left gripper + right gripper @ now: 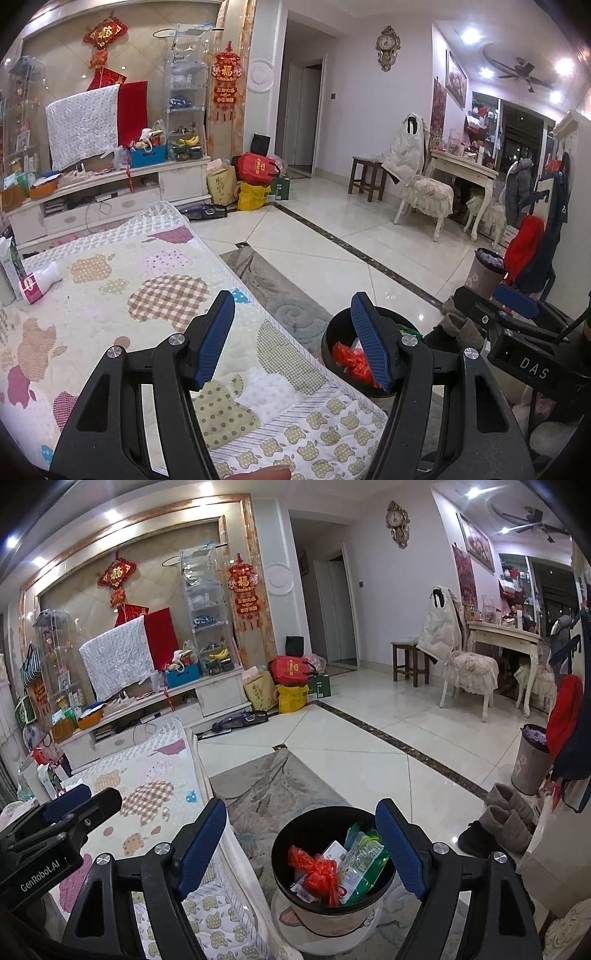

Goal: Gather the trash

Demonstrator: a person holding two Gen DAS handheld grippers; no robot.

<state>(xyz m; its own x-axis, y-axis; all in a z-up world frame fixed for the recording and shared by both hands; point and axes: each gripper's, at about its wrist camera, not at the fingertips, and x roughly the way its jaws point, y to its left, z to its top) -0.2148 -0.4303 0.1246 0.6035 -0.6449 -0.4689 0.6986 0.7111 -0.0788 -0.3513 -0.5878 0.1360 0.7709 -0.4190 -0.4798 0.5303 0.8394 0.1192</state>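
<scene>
The round trash bin (pixel 332 915), black-lined with a pale printed outer wall, stands on the floor just beside the quilted surface's (pixel 155 295) long edge. Inside lie a crumpled red plastic bag (pixel 314 871), a glossy green wrapper (pixel 365 864) and a flat white packet (pixel 334 851). The right gripper (pixel 301 849) hangs above the bin, its ribbed blue pads spread wide with nothing between the jaws. The left gripper (pixel 291 339) hovers over the padded, apple-patterned quilt near that same edge, jaws released and empty. Two pieces remain at the quilt's far end: a smooth white bottle (pixel 38 282) with a pink label lying on its side, touching an upright carton (pixel 9 269). Beyond the bin, glossy tiled floor (pixel 332 229) and a grey swirled rug (pixel 280 295) lie open.
</scene>
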